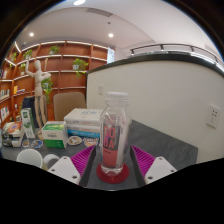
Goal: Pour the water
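The bottle [114,135] is seen upright, long axis vertical, dead centre between the pink pads [141,158] of the hand-held gripper [113,160]. The pads appear pressed on its lower body (clamped, as judged), base over a dark bench [165,142]. No receiving cup can be identified; tilt direction cannot be settled.

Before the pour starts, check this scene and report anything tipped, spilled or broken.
Nothing stands out. The clear bottle stands upright between the fingers of the hand-held gripper, its red base on the dark table. No spill or damage shows.
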{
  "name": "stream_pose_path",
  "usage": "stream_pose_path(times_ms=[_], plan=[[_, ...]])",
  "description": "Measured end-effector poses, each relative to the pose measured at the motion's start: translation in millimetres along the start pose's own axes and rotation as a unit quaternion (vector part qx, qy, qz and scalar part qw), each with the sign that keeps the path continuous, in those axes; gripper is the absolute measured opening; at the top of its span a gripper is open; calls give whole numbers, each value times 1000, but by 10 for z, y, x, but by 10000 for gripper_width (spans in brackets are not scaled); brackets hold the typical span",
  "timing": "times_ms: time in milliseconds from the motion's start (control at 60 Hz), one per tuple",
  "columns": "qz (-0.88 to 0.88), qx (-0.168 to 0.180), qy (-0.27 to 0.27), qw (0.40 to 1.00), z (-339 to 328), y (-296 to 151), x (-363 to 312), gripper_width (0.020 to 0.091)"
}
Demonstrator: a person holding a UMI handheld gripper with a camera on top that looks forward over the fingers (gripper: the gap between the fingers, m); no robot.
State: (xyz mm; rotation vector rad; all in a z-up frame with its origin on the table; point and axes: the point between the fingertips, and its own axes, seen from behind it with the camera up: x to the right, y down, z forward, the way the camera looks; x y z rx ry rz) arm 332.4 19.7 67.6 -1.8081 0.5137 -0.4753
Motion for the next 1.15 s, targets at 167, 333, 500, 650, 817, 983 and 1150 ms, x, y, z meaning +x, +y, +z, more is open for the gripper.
stream_pose_path(times_ms=[167,333,500,650,817,983,1150], plan=[[-24,0,-28,999,-592,-1,-71,713],[-13,23,-85,996,-1352,-211,-249,710],[-20,27,-137,990,-1966,-272,-525,711],[-21,34,-184,982,-2356,-280,-862,712],[-24,45,-247,968,-2717,-296,-1283,711],[-34,50,-284,957,-3009,-289,-1546,709],[-42,55,-303,951,-3137,-314,-1729,710]])
